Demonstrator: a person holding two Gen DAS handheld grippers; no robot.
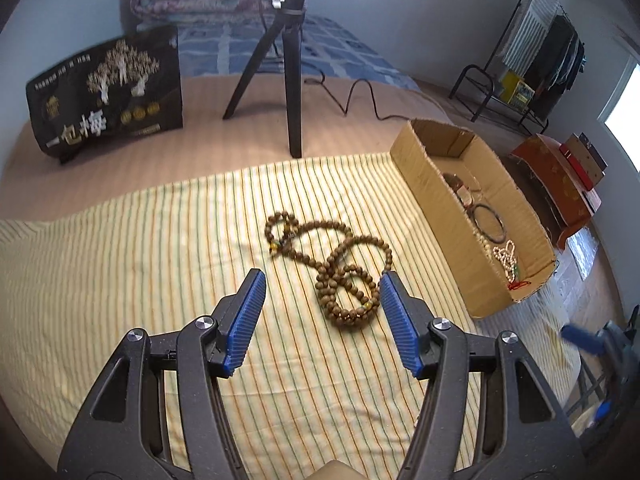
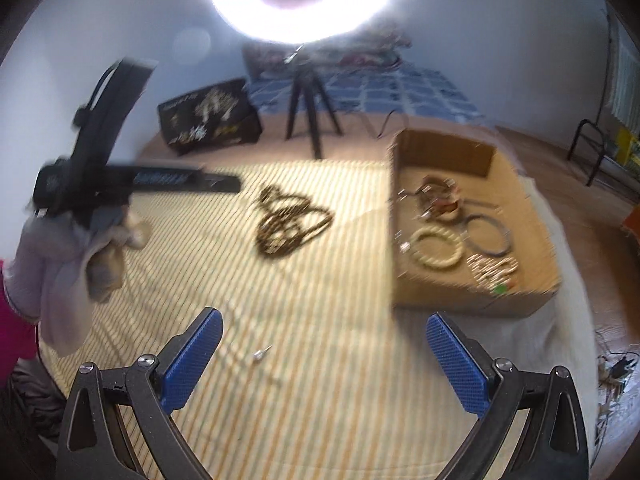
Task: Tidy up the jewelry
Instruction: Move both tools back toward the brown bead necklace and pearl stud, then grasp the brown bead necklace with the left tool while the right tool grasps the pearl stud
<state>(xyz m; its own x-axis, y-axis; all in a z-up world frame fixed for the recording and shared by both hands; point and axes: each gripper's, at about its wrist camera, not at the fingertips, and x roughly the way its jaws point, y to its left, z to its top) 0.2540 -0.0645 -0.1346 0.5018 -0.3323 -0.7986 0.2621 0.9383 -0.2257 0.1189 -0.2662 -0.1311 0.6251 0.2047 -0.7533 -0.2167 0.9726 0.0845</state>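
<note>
A long brown wooden bead necklace (image 1: pixel 334 264) lies coiled on the yellow striped cloth (image 1: pixel 140 260); it also shows blurred in the right wrist view (image 2: pixel 288 220). My left gripper (image 1: pixel 323 280) is open and empty, just short of the beads. An open cardboard box (image 1: pixel 436 216) to the right holds a dark bangle (image 1: pixel 490 220) and a pearl string (image 1: pixel 506 258). In the right wrist view the box (image 2: pixel 404 280) holds a cream bangle (image 2: pixel 438 254), a dark ring (image 2: pixel 490 236) and other pieces. My right gripper (image 2: pixel 324 320) is open and empty above the cloth.
A black tripod (image 1: pixel 288 80) with a ring light stands behind the cloth. A black printed bag (image 1: pixel 108 92) sits at the back left. A small silver piece (image 2: pixel 262 353) lies on the cloth near my right gripper. The left gripper (image 2: pixel 140 180) and gloved hand show at the left.
</note>
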